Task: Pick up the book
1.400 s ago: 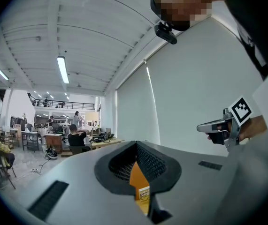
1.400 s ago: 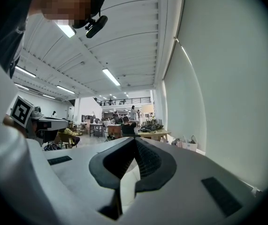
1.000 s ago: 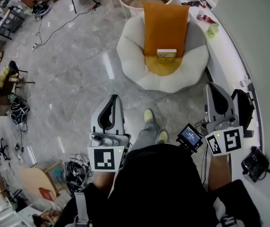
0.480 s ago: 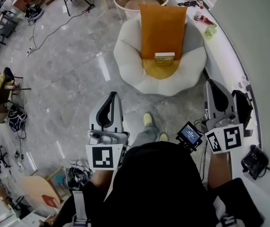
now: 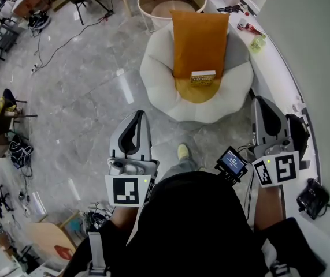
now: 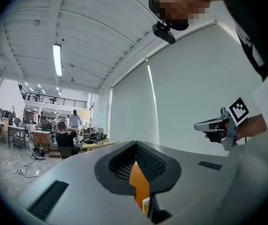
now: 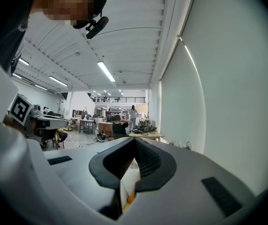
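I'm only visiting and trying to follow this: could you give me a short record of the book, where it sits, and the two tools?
book: small, yellowish, at the foot of the orange cushion, untouched
orange cushion: propped up on the white seat
left tool: shut, empty, short of the white seat
right tool: shut, empty, short of the white seat

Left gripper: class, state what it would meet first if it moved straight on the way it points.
The left gripper would probably meet the orange cushion on the white chair, seen between its jaws; depth unclear.
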Motion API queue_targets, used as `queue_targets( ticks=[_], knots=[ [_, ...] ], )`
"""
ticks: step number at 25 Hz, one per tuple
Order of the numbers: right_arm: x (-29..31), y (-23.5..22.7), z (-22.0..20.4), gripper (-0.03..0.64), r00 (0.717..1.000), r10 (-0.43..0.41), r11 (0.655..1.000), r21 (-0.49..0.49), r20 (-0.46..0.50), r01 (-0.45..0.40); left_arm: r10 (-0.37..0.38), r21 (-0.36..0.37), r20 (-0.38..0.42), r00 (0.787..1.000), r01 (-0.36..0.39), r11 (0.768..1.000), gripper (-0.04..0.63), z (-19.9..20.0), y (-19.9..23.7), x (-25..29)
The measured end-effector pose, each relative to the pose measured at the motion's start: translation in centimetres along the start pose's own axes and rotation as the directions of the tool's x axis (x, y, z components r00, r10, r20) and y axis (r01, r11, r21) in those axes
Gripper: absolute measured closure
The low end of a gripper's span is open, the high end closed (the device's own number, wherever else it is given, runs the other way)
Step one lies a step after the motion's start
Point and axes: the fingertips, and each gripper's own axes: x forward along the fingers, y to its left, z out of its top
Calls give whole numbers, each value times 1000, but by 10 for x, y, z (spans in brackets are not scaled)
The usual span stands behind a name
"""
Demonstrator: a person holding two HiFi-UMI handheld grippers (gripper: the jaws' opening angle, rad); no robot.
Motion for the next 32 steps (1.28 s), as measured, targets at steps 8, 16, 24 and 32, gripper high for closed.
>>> queue_targets(
  ticks=[8,16,24,32],
  knots=[
    [8,10,2,604,1000,-25,1000,-9,15,25,-13,-12,11,1000,13,1000,584,-5,16,4],
    [2,12,4,604,998,-54,998,-26,18,54,-28,-23,27,999,29,999,584,-5,20,4],
    [-6,11,13,604,997,-65,997,-42,28,66,-24,-37,51,998,25,999,584,1,19,-2],
    [5,11,15,604,999,-35,998,-45,35,37,1,-26,48,999,1,1000,584,4,23,-2]
  ],
)
